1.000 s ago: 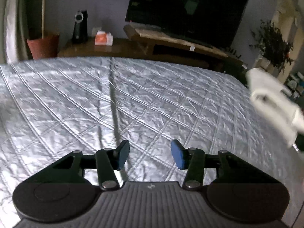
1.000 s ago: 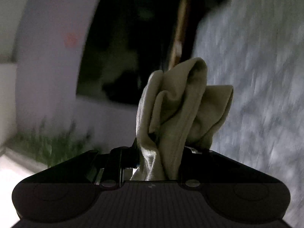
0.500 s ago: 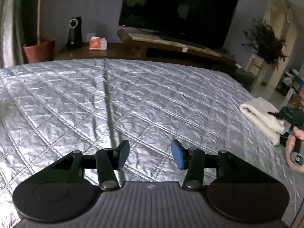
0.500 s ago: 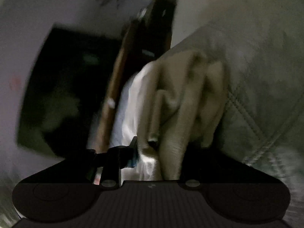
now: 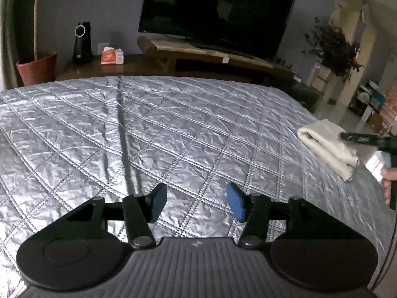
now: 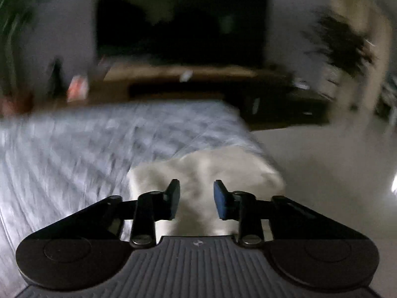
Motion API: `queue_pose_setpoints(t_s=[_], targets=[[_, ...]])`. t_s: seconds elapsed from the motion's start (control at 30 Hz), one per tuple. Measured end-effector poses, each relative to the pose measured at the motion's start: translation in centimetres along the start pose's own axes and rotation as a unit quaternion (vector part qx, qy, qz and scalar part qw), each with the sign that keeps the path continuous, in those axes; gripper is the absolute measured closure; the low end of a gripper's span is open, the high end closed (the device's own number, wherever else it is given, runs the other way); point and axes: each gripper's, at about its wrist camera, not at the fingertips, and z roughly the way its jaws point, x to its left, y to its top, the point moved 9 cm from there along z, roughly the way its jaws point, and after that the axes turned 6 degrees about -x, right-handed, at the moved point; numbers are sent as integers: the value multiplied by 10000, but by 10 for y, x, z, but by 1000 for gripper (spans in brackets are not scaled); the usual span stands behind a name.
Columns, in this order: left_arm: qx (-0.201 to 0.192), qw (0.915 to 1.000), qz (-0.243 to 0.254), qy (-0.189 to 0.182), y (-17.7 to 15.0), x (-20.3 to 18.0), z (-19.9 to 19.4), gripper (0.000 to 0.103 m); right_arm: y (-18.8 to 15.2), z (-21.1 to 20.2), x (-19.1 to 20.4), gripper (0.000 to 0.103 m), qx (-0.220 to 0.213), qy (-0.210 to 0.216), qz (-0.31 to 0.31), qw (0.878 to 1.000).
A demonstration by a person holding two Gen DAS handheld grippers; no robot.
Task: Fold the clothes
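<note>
A folded cream garment point(image 5: 327, 149) lies at the right edge of the silver quilted bed point(image 5: 148, 134). In the right wrist view the garment point(image 6: 211, 171) sits on the bed's corner just ahead of my right gripper point(image 6: 196, 200), which is open with the cloth showing between its fingers. That view is blurred. The right gripper also shows in the left wrist view point(image 5: 367, 140), beside the garment. My left gripper point(image 5: 196, 206) is open and empty, low over the middle of the bed.
Beyond the bed stand a TV point(image 5: 215, 12) on a wooden console point(image 5: 198, 59), a black device point(image 5: 82, 42), a tissue box point(image 5: 111, 55) and a potted plant point(image 5: 37, 68). Another plant point(image 5: 335, 47) and floor lie to the right.
My right gripper carried the garment down onto the bed's right edge, opened and let it go. The left gripper stayed open over the bed.
</note>
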Motion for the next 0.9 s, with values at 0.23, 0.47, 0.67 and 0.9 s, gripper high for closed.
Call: queue_pose_setpoints(t_s=[0.23, 0.47, 0.67, 0.9], targets=[[82, 9999, -41, -65, -5, 3, 2, 52, -25, -2, 10, 74, 352, 89, -190, 9992], [193, 9993, -287, -131, -10, 0, -14, 48, -26, -3, -44, 60, 735, -553, 593, 9940], [339, 9982, -468, -143, -17, -10, -40, 52, -39, -77, 5, 27, 1157, -347, 936, 9883], [709, 9961, -243, -461, -40, -71, -112, 35, -113, -207, 29, 19, 1629, -758, 2186, 9591]])
